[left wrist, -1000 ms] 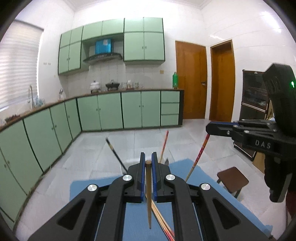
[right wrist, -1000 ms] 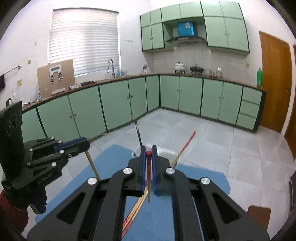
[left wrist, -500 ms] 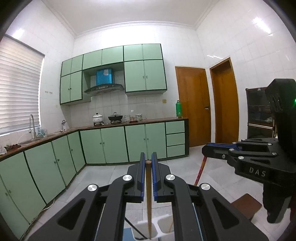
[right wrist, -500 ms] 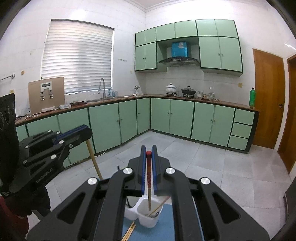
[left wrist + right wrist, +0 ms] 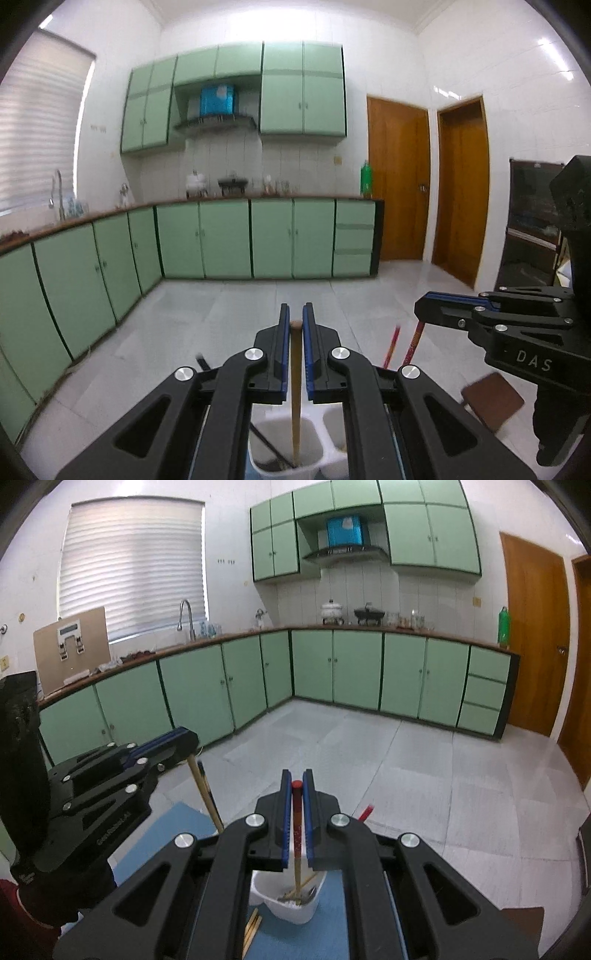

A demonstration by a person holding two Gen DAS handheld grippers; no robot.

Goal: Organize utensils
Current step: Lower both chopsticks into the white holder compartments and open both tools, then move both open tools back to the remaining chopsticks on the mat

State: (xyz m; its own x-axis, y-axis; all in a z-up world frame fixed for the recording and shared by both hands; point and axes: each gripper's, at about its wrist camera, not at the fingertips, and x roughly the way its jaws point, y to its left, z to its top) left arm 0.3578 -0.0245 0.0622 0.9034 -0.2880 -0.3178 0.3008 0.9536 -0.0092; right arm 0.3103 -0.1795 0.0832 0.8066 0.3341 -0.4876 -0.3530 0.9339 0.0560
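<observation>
My left gripper (image 5: 294,314) is shut on a plain wooden chopstick (image 5: 295,369), held upright. Its lower end dips into the left compartment of a white utensil holder (image 5: 312,435), beside a black chopstick (image 5: 266,443). My right gripper (image 5: 296,780) is shut on a red-topped chopstick (image 5: 297,830), whose tan end reaches into the white holder (image 5: 291,912) among other utensils. Each gripper shows in the other's view: the right gripper (image 5: 421,317) at the right, the left gripper (image 5: 186,740) at the left. Another red chopstick (image 5: 365,812) leans out of the holder.
The holder stands on a blue mat (image 5: 170,830) with loose chopsticks (image 5: 253,928) lying beside it. A brown stool (image 5: 493,400) sits low on the right. Green cabinets (image 5: 354,672) line the far walls across a tiled floor. A red sleeve (image 5: 22,915) shows behind the left gripper.
Both grippers have moved forward from over the loose chopsticks on the mat to over the white holder. The held chopsticks' lower ends now sit inside its compartments.
</observation>
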